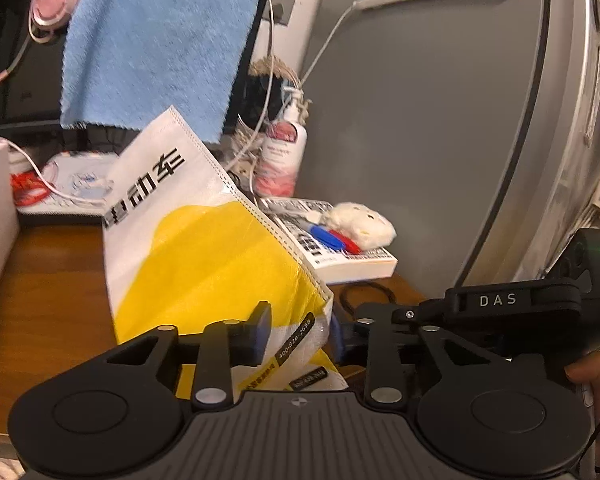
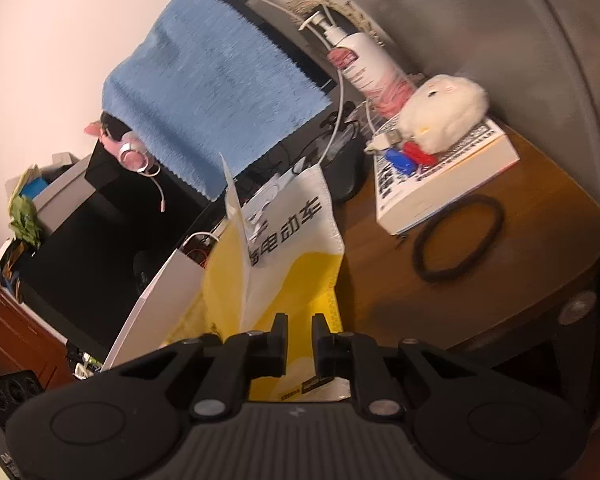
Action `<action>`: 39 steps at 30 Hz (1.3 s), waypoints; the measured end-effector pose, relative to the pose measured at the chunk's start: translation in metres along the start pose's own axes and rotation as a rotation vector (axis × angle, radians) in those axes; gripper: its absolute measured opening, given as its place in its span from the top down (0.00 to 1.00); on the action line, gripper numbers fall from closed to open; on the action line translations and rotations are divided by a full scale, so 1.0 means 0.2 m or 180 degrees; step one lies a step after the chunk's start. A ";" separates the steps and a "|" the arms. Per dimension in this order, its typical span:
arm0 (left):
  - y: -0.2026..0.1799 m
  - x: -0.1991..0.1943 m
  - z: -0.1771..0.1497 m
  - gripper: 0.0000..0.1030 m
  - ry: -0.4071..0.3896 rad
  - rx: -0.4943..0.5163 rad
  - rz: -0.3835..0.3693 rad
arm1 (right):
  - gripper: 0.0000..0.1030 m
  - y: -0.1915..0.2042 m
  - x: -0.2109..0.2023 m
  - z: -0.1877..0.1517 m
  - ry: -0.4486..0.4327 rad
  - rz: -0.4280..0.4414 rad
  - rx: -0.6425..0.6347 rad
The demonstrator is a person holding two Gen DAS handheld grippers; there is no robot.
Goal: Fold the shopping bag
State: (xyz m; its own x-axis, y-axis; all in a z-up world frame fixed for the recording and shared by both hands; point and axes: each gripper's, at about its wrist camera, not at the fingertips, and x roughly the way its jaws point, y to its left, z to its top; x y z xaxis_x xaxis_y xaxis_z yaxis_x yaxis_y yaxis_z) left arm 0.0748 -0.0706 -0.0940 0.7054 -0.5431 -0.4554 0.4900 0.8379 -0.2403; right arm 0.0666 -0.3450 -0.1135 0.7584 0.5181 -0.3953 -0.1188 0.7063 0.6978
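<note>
the shopping bag [image 1: 204, 248] stands up from the wooden worktop [image 1: 56, 300], white on top with black letters and yellow below, and its long axis rises away from both tools and leans a little. its lower corner lies between them, so each one meets the bag from the near, low side.

the left hand-held gripper [image 1: 300, 334] is rather wide open; the bag's bottom corner sits in the gap, but i cannot tell if a pad touches the cloth. the right hand-held gripper [image 2: 300, 338] has its jaws brought close, with a narrow gap, and the yellow lower edge of the bag [image 2: 288, 280] passes into it (it seems pinched, but i cannot tell this for sure). i judge the right one is nearer to a real hold.

the right view shows the bag has an open side panel and a black hair band [image 2: 458, 238] beside a book [image 2: 448, 184]; the left view hides the panel but shows the other tool just beside the corner.
</note>
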 end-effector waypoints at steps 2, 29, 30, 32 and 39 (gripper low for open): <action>0.00 0.03 -0.01 0.62 0.0065 -0.0025 -0.0028 | 0.88 -0.02 -0.01 0.00 0.0005 -0.0003 0.0036; 0.28 0.08 0.15 0.80 0.0079 -0.0313 0.0203 | 0.66 -0.08 -0.09 -0.07 0.0022 0.0022 0.0279; 0.32 0.11 0.15 0.84 0.0147 -0.0343 0.0208 | 0.63 -0.09 -0.08 -0.08 0.0042 0.0042 0.0320; 0.38 0.16 0.15 0.84 0.0258 -0.0463 0.0192 | 0.61 -0.10 -0.08 -0.11 0.0081 0.0086 0.0422; 0.48 0.26 0.09 0.89 0.0472 -0.0668 0.0180 | 0.60 -0.17 0.04 -0.24 0.0319 0.0304 0.1054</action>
State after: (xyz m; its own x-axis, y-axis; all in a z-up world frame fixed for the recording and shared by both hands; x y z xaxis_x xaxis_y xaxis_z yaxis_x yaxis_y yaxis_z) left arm 0.1685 -0.0199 -0.1247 0.6383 -0.4944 -0.5901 0.3242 0.8678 -0.3765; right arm 0.0453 -0.3420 -0.1701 0.6853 0.6307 -0.3642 0.0404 0.4664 0.8837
